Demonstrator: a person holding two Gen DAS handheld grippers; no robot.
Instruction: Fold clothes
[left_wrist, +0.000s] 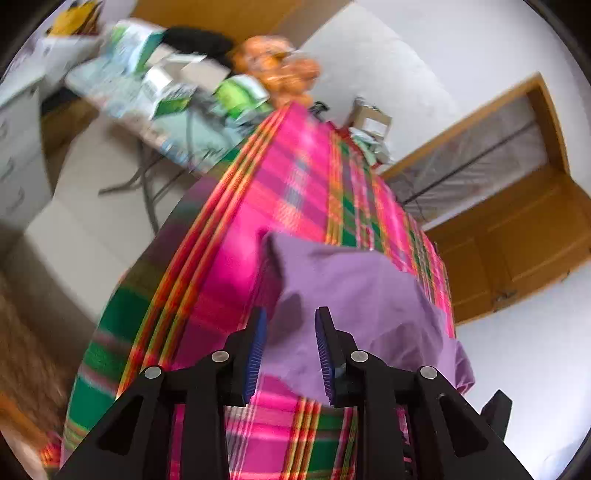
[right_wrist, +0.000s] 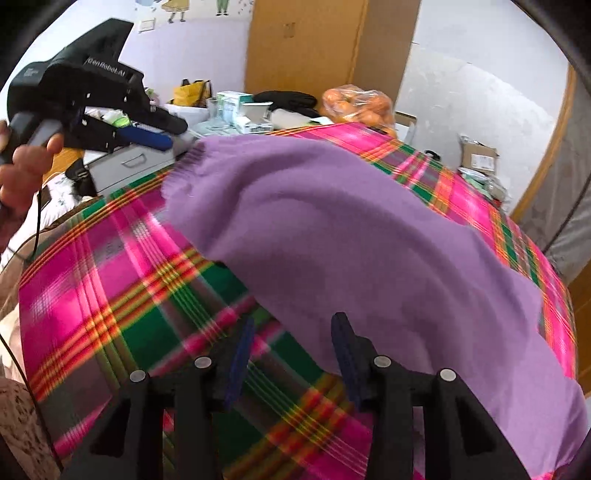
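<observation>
Where the right claw (right_wrist: 293, 334) hangs nearest the lens, its jaws stand parted over the plaid cloth (right_wrist: 110, 295), one blue pad above bare plaid and the other at the near hem of the purple garment (right_wrist: 351, 240), with nothing pinched between them. The garment lies spread across the plaid-covered bench (right_wrist: 517, 229), reaching from the near edge on the right toward the far left corner, where its ribbed hem ends.

In the left view the left claw (left_wrist: 290, 332) is also parted, and the garment's near end shows through the gap; the pads do not press on it. Seen from here the garment sits toward the right edge of the bench, one fold standing up at its far end.

In the right view the left claw (right_wrist: 147, 138) hovers just past the far left corner, held by a hand (right_wrist: 22, 170) on a grey handle.

Beyond the bench's far edge, a second surface carries boxes (right_wrist: 236, 107), a black item (right_wrist: 286, 99) and a bag of oranges (right_wrist: 356, 105). Behind these stand a wooden door (right_wrist: 306, 44) and a white wall (right_wrist: 480, 88).
</observation>
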